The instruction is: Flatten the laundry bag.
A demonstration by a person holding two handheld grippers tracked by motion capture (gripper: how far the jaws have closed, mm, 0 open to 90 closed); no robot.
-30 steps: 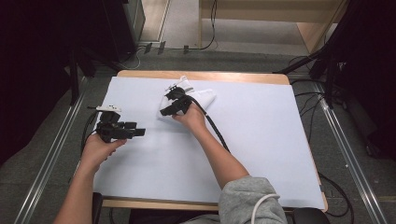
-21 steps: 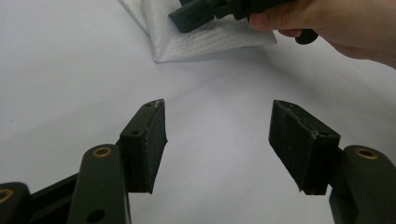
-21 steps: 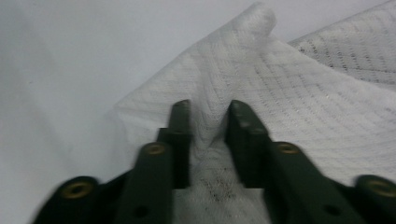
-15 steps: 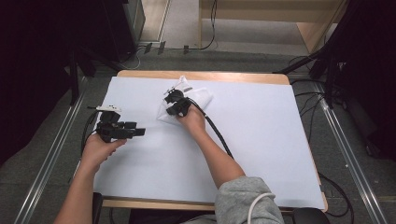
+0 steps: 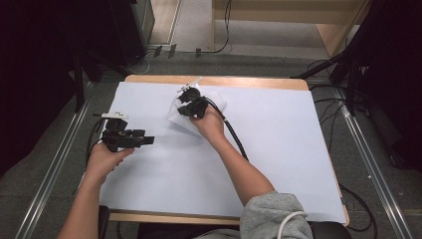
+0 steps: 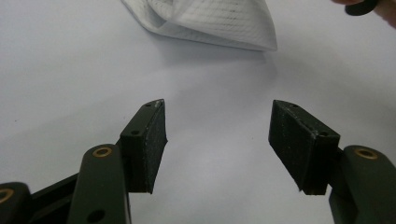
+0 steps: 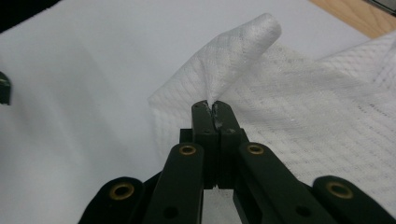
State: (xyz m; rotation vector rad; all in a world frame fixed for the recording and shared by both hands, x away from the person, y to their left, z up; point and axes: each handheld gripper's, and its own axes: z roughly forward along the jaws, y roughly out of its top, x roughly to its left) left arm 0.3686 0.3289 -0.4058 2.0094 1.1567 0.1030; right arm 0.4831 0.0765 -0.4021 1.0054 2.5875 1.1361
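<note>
A white mesh-patterned cloth (image 5: 178, 121) lies at the far middle of the white-covered table (image 5: 278, 149). My right gripper (image 5: 186, 105) is shut on a fold of it. In the right gripper view the jaws (image 7: 214, 108) pinch the cloth (image 7: 289, 93), and the pinched part rises in a peak above the rest. My left gripper (image 5: 148, 141) hovers at the table's left, jaws apart and nothing between them. In the left gripper view its fingers (image 6: 219, 121) stand wide over bare white surface, with the cloth (image 6: 219, 23) farther ahead.
The table's wooden edge (image 5: 249, 82) shows along the far side. A black cable (image 5: 236, 137) trails from the right gripper along the forearm. Metal rails (image 5: 370, 164) and floor cables flank the table. Bare white surface stretches to the right and front.
The right gripper has risen slightly with the cloth's fold pinched in it, pulling part of the cloth off the table. The left gripper has stayed where it was.
</note>
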